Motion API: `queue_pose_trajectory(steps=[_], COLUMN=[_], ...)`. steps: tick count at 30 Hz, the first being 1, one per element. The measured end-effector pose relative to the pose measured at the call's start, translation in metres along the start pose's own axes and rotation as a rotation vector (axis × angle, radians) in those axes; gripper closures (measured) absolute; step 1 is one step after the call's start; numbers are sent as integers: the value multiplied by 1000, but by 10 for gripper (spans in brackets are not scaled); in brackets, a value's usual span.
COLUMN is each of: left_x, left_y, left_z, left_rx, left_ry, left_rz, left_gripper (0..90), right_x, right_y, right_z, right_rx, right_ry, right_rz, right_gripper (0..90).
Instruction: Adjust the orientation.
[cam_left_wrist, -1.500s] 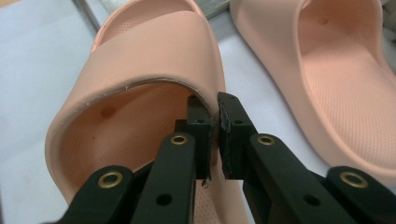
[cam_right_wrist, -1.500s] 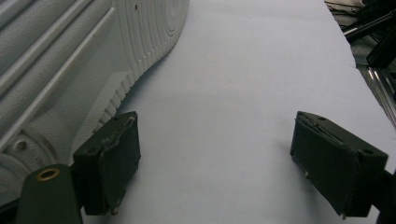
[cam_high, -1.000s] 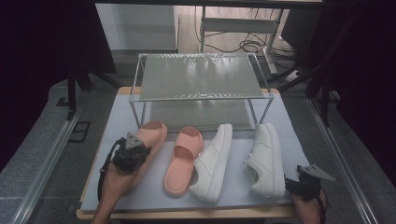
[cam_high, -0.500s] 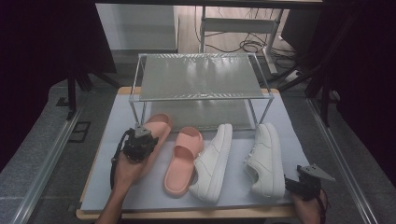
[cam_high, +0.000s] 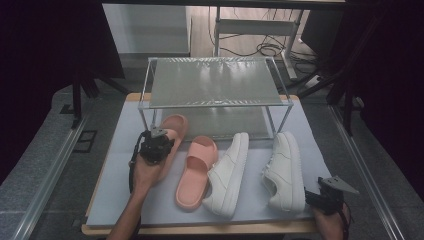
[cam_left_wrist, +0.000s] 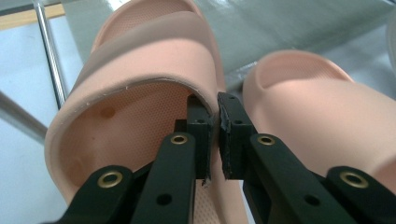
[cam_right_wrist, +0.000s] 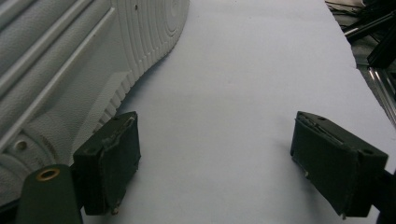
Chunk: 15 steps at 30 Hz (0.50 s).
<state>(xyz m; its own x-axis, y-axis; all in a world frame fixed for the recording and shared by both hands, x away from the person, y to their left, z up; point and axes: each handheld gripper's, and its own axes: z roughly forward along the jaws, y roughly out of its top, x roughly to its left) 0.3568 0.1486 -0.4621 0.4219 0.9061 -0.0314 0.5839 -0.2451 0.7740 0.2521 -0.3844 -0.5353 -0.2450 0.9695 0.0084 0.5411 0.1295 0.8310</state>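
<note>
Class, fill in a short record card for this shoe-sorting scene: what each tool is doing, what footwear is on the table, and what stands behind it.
Left tool: shut on the side edge of the left pink slipper, whose toe is under the rack
Right tool: open, holding nothing, at the table's near right corner beside the right white sneaker
Other footwear: second pink slipper and left white sneaker, lying on the mat
Surface: pale mat on a wooden table
Behind: two-level rack with metal legs, no shoes on its top shelf
</note>
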Motion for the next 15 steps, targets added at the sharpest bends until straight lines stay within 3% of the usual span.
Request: queue_pose_trajectory(steps=[15], left_x=[3], left_y=[11], left_z=[33], left_rx=[-39], left_ry=[47], left_rz=[-65], left_gripper=[839], right_x=[0], right_y=[0], right_z=[0], right_rx=[0], right_ry=[1], right_rz=[0], right_gripper=[155])
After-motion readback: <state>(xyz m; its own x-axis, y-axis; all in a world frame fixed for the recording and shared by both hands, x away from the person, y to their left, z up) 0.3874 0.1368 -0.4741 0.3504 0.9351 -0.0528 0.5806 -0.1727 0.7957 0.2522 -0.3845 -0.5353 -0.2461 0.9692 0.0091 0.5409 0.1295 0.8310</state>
